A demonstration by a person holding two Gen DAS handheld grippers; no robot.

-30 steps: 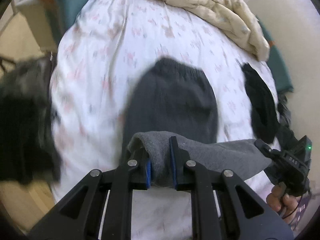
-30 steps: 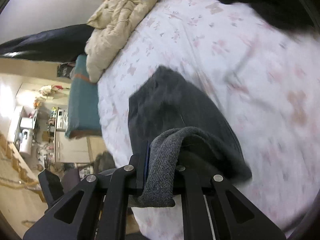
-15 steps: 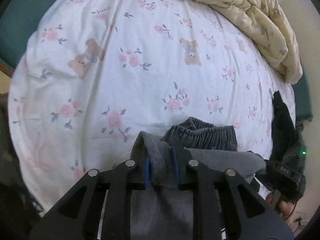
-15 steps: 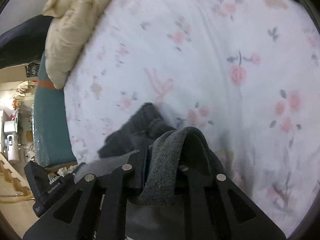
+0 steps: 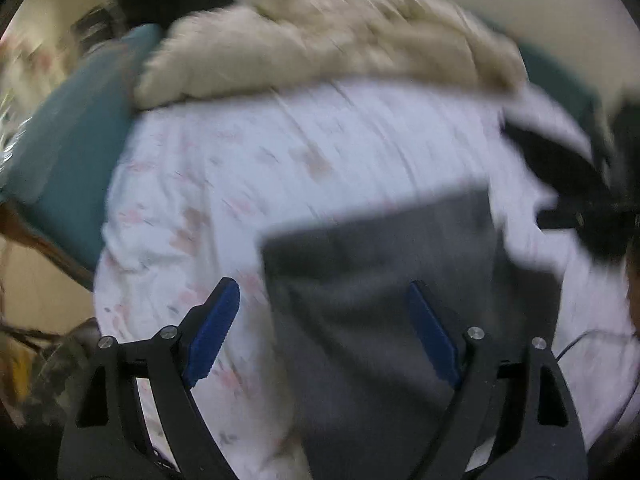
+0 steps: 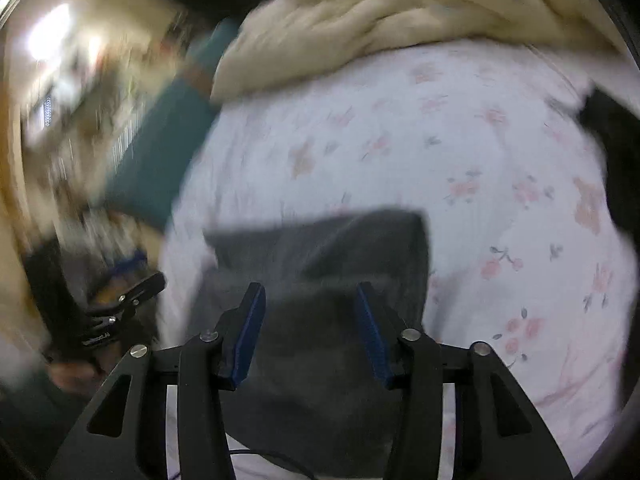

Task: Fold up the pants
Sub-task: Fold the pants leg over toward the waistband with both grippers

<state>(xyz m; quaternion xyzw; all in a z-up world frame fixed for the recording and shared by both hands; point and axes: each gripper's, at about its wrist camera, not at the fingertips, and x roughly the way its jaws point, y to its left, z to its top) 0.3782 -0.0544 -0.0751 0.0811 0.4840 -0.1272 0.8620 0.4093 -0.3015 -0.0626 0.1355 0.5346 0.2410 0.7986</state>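
The grey pants (image 5: 380,280) lie folded over on the floral bed sheet (image 5: 240,168), with a straight far edge. They also show in the right wrist view (image 6: 328,256). My left gripper (image 5: 324,332) is open and empty above the pants' left part, its blue pads (image 5: 212,328) spread wide. My right gripper (image 6: 310,328) is open and empty above the pants' near part, its blue pads (image 6: 250,332) apart. Both views are blurred by motion.
A beige comforter (image 5: 328,40) lies bunched at the far side of the bed. Dark clothing (image 5: 560,168) lies at the right, seen also in the right wrist view (image 6: 612,152). A teal bed side (image 5: 68,152) is at the left. The other gripper (image 6: 120,312) shows at left.
Both grippers have let go of the grey pants and opened. The carried end now lies folded over the rest. Both cameras have pulled back and tilted up.
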